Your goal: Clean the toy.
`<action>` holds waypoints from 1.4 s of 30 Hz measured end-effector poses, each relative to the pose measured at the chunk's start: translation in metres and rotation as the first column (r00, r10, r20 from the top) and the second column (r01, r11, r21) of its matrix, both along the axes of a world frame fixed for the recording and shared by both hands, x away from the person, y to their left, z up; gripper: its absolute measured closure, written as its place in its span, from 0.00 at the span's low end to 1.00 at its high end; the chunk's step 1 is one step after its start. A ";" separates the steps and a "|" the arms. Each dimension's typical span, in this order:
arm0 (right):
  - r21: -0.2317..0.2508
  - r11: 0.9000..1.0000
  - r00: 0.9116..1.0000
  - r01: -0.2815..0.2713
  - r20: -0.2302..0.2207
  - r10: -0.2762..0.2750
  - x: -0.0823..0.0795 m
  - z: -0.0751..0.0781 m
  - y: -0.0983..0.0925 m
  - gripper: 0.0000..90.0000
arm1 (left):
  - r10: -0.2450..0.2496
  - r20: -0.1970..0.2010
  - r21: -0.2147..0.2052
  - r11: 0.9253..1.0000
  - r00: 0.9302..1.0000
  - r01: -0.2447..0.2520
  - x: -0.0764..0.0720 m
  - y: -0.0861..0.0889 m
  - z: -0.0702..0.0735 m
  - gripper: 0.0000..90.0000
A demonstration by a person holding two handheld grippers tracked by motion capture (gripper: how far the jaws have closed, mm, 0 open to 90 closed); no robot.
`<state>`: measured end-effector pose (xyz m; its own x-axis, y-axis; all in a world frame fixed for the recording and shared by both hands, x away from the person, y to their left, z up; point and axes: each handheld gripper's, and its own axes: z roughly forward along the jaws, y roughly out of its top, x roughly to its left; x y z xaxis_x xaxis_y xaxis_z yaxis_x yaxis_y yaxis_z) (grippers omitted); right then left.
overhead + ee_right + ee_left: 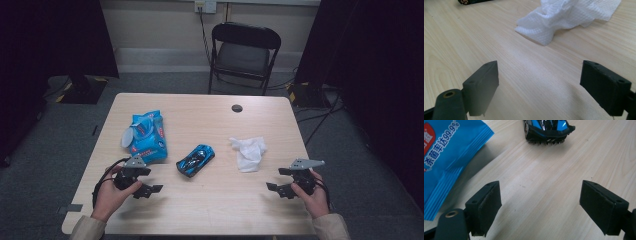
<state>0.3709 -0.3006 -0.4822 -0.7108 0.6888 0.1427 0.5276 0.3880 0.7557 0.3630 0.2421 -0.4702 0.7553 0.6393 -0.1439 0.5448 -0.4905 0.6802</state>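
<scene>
High view: left hand-held gripper [145, 181] near the counter's [210, 210] front-left corner, jaws spread, nothing between them; right hand-held gripper [281, 179] near the front-right corner, likewise released and empty.
High view, things: blue toy car [195, 160] at mid-counter, long axis slanting from front-left to back-right; crumpled white tissue [248, 151] to its right, toward the right edge; blue wipes pack [146, 137] to its left, toward the left edge.
High view, nearness: car closer to the left hand-held gripper, tissue closer to the right one.
Left gripper view: jaws of the left hand-held gripper [540, 208] wide apart over bare wood; toy car [548, 130] straight ahead and apart, one end facing the jaws; wipes pack [446, 160] just beside the left jaw.
Right gripper view: right hand-held gripper [539, 87] released, jaws wide; tissue [564, 17] ahead and slightly right, near corner pointing toward the gap, not touching.
Likely next move: forward reach by either hand, car for the left, tissue for the right.
</scene>
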 end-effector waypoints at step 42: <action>-0.028 1.000 1.000 0.013 -0.012 -0.013 -0.021 -0.004 -0.028 0.16 | 0.060 0.004 0.002 0.998 0.998 -0.060 -0.019 0.041 -0.005 0.19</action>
